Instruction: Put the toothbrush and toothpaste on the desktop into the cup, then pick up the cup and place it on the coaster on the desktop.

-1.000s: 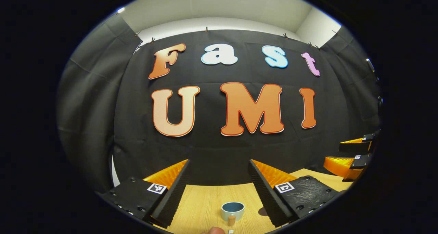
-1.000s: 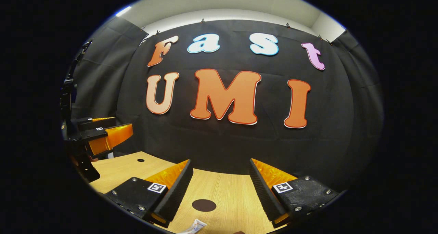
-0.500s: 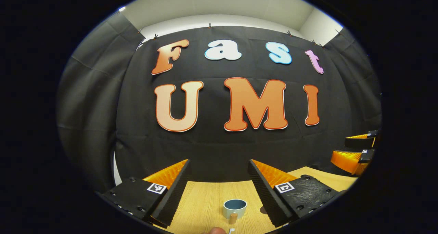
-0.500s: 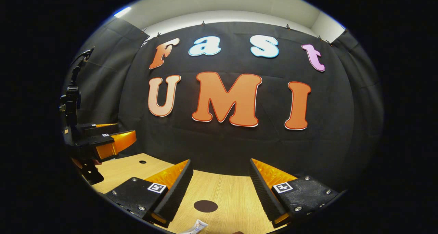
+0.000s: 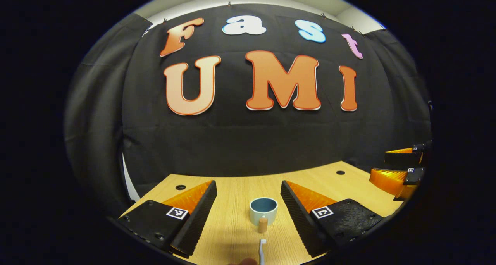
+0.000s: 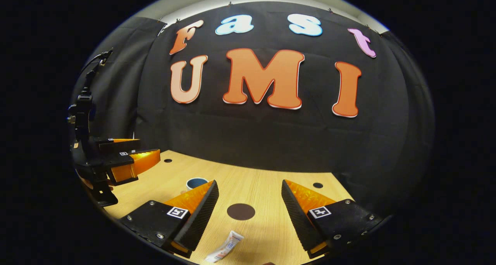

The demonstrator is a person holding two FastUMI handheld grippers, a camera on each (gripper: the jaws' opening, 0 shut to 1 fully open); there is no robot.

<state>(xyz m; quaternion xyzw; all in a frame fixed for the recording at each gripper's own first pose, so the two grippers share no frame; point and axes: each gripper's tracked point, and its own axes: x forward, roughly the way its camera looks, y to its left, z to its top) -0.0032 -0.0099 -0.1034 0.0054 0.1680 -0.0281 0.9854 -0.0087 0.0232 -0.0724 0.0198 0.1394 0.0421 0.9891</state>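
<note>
A light wooden desktop [image 5: 232, 234] with a fine straight grain and a few small dark round holes [image 5: 180, 187] near its far edge carries everything here, and it reaches back to the booth's black cloth wall [image 5: 248, 141]. The left gripper [image 5: 248, 187] hangs above the desktop with its two ridged fingers spread wide and nothing between them; in the right gripper view the same tool shows at the far left [image 6: 131, 160], raised off the wood, its fingers apart. The right gripper [image 6: 250, 187] likewise stands wide open over the desktop and grips nothing; in the left gripper view it appears at the far right edge [image 5: 399, 168]. A short round pale blue-grey ceramic cup [image 5: 263, 211] with a darker blue inside stands upright on the desktop, straight ahead between the left gripper's fingers, and a stubby wooden peg handle [image 5: 263, 224] sticks out of its near side; in the right gripper view its rim [image 6: 195, 183] peeks over the left finger of that gripper. A flat round dark brown coaster [image 6: 241, 211] lies bare on the wood between the right gripper's fingers, well apart from the cup. A small white toothpaste tube [image 6: 225, 252] lies flat on the desktop nearer than the coaster, tilted. A slim white toothbrush [image 5: 262, 251] lies flat just on the near side of the cup's handle, its head pointing toward the cup.
</note>
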